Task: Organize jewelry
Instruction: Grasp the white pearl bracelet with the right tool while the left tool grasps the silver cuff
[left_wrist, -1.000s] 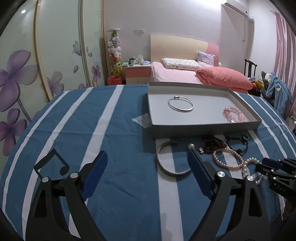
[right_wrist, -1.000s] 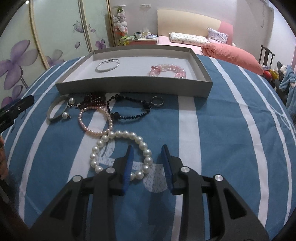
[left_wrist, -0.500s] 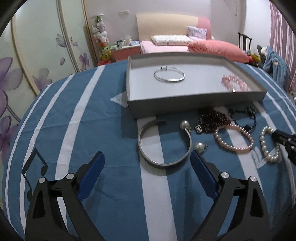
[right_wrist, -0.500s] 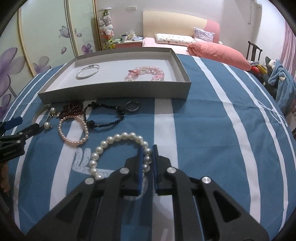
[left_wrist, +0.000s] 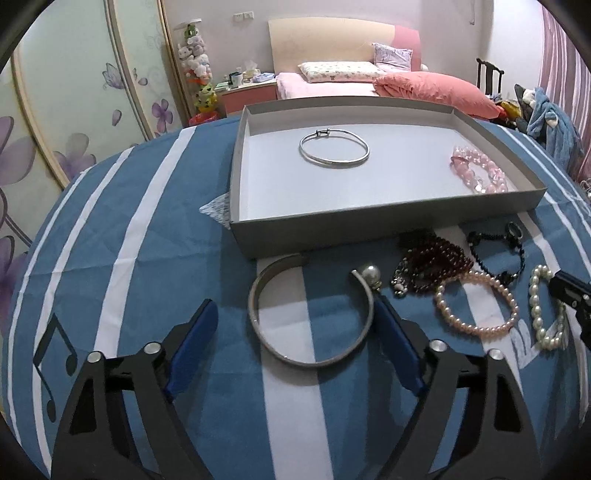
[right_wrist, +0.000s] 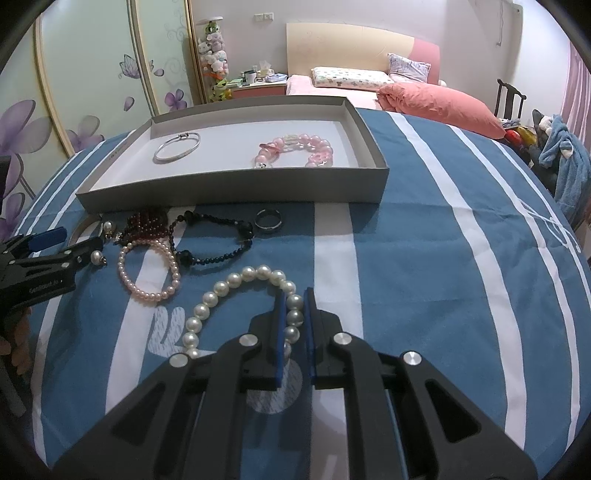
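A grey tray (left_wrist: 388, 218) (right_wrist: 229, 190) on the blue striped cloth holds a thin silver bangle (left_wrist: 334, 149) (right_wrist: 177, 147) and a pink bead bracelet (left_wrist: 480, 173) (right_wrist: 295, 149). My right gripper (right_wrist: 294, 295) is shut on the white pearl bracelet (right_wrist: 236, 280), which lies on the cloth. My left gripper (left_wrist: 295, 314) is open, its fingers either side of a silver open cuff with pearl ends (left_wrist: 310, 314). In front of the tray lie a dark red bead bracelet (left_wrist: 432, 262), a pink pearl bracelet (left_wrist: 476, 302) (right_wrist: 147, 269), a black bead bracelet (right_wrist: 214, 240) and a dark ring (right_wrist: 269, 220).
A small clear plastic bag (left_wrist: 218, 210) lies left of the tray. The table stands in a bedroom with a bed (left_wrist: 369, 81) and a wardrobe with flower doors (left_wrist: 74, 110) behind. A chair with clothes (right_wrist: 554, 147) stands at the right.
My right gripper has closed on the white pearl bracelet. My left gripper has moved forward and right, and its open fingers now straddle the silver cuff.
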